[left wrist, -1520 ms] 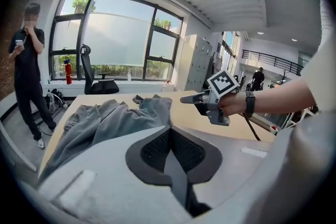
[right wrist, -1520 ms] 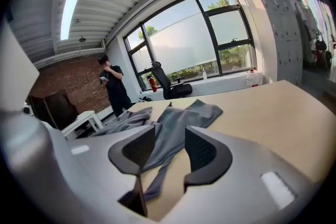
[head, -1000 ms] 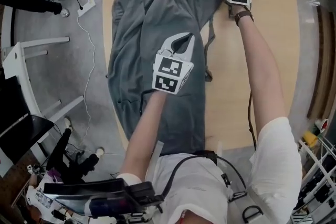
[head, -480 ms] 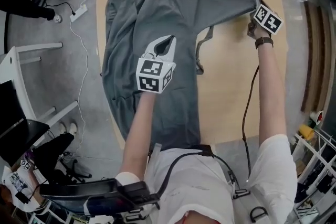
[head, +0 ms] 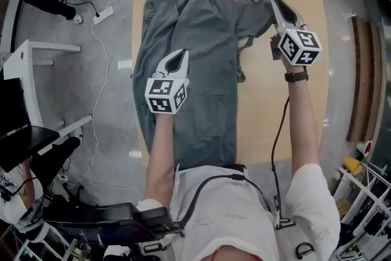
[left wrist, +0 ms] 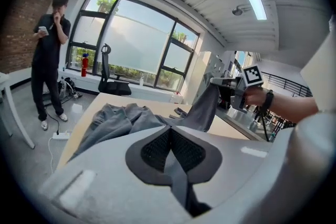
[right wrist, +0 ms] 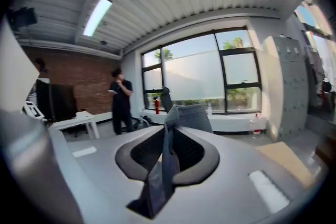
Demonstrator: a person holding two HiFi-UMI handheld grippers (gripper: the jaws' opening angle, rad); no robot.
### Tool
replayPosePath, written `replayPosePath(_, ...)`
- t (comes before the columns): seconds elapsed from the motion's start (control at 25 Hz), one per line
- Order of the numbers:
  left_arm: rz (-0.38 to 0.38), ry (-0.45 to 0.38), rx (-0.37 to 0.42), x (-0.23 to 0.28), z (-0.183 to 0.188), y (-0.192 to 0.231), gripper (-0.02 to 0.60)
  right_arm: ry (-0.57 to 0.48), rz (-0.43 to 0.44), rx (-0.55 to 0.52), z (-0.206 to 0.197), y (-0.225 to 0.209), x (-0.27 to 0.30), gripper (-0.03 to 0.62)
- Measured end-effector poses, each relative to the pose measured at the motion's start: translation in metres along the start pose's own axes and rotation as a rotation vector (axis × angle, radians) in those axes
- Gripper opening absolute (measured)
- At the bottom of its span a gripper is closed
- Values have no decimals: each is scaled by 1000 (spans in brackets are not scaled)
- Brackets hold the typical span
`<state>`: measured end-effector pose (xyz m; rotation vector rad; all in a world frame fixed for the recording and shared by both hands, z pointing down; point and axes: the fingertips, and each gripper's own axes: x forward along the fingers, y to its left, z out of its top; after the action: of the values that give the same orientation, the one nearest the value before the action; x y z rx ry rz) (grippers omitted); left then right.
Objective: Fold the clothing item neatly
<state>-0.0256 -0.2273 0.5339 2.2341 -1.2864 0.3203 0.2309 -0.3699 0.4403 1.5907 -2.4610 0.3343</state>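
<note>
Since the grey garment [head: 204, 113] lies lengthwise on the table [head: 272, 119], its long axis running from the bottom centre of the head view up to the top edge, the coming fold probably has to cross that axis sideways. Nearest, at centre-left, the left gripper [head: 179, 58] is clenched over the garment's middle, a thin strip of cloth apparently pinched. Farther off, at upper right, the right gripper [head: 279, 8] grasps the lifted far corner, better placed to carry it leftward.
</note>
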Motion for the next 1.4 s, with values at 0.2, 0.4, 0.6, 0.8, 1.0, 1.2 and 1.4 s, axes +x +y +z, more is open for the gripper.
replayPosePath(0.2,120,-61,-53,-66,2,49,2,94,346,-176,-32,210,16,57)
replayPosePath(0.4,209,-64,-106,-110,-19,90,2,347,519,-211,-183,341,9,57)
replayPosePath(0.6,223,-16,-117,-121,-43,115,2,634,631,-287,-315,395,-26,98)
replayPosePath(0.8,204,26,-89,-96,-48,131,2,668,752,-306,-307,401,-37,344)
replayPosePath(1.0,128,77,-22,-37,-31,137,55,490,631,-157,-213,328,38,336)
replayPosePath(1.2,67,140,64,40,-16,138,94,430,405,-242,-152,223,177,250)
replayPosePath(1.4,42,175,95,112,-6,138,95,515,319,-279,-143,168,299,273)
